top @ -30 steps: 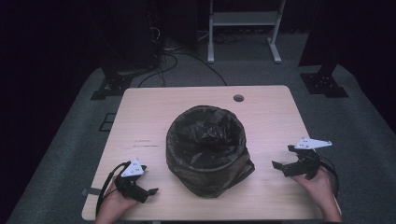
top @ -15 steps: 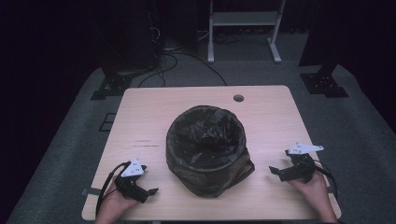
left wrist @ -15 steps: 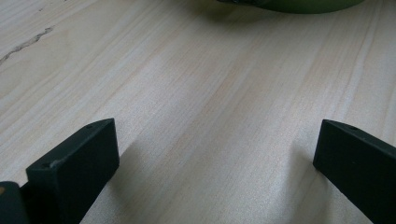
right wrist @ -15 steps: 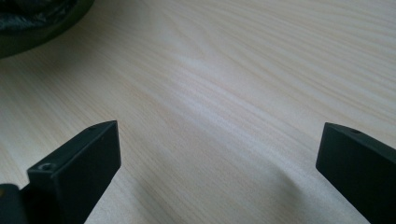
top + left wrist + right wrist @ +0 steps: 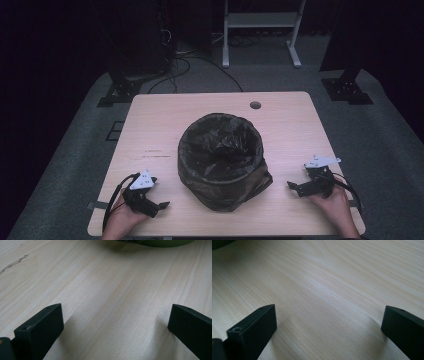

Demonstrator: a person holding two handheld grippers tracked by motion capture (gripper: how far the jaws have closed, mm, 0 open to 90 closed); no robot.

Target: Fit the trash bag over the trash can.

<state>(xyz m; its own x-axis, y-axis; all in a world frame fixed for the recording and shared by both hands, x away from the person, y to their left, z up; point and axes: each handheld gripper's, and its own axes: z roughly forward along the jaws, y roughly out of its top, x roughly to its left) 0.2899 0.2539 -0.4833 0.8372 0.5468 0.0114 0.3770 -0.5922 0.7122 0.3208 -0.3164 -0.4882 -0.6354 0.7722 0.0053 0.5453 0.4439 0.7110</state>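
Two black two-jaw grippers, left [image 5: 161, 205] and right [image 5: 291, 185], released, flanking round black-bagged bin [image 5: 221, 160] at frame centre; no legible writing.

Both hands low at the near edge, one gripper each. Left gripper [image 5: 159, 205] sits at the near-left corner, held in the left hand [image 5: 125, 215], jaws pointing right & slightly toward the person, grey plate on top, cable looping off its left side. Right gripper [image 5: 292, 186] at the near-right, gripped by the right hand [image 5: 330, 200], jaws pointing left, grey plate up. In both gripper views the black jaws stand wide apart w/ nothing between them, tips low over the wood.
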